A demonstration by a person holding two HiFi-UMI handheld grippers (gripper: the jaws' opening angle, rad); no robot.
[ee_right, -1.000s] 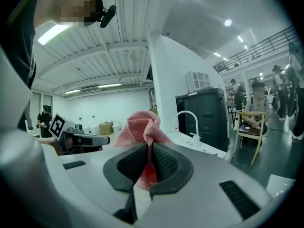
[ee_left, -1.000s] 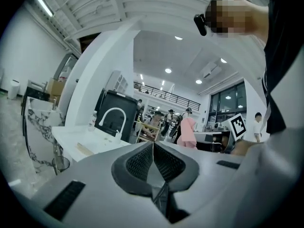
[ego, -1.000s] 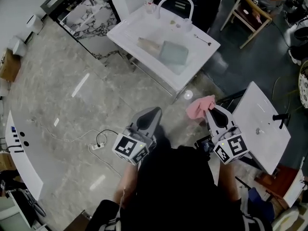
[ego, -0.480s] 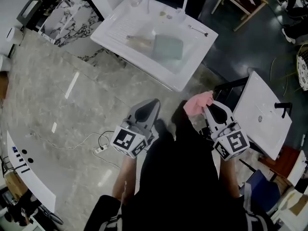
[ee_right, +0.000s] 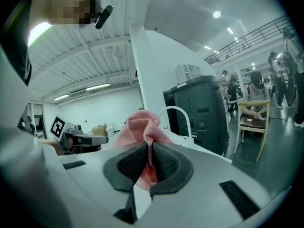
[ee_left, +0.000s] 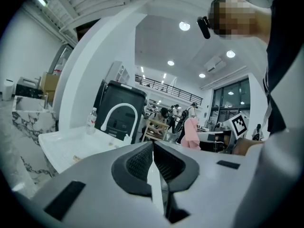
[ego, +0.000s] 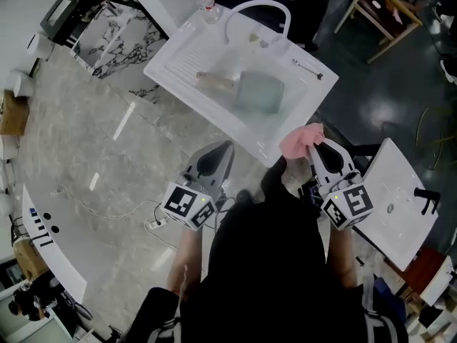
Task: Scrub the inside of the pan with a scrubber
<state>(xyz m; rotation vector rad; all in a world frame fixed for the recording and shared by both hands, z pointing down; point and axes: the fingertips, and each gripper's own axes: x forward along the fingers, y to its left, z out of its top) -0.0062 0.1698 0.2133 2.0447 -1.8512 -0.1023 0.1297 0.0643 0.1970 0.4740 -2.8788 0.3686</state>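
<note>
With right tool (ego: 315, 143), pinched pink scrubber (ego: 300, 140) just beside the sink's (ego: 180, 66) near rim; held left tool (ego: 226, 146) clenched empty near that rim; pan (ego: 258, 93) inside the sink.

Visible are 2 grippers (ego: 226, 147) (ego: 315, 143), 1 scrubber (ego: 300, 140), 1 pan (ego: 258, 91), 1 sink (ego: 173, 66), 1 bottle (ego: 207, 1).

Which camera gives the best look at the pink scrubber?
The right gripper view: the pink scrubber sits close and central, pinched in the right tongs. In the head view the pink scrubber is small, seen from above; in the left gripper view the pink scrubber is distant.
</note>
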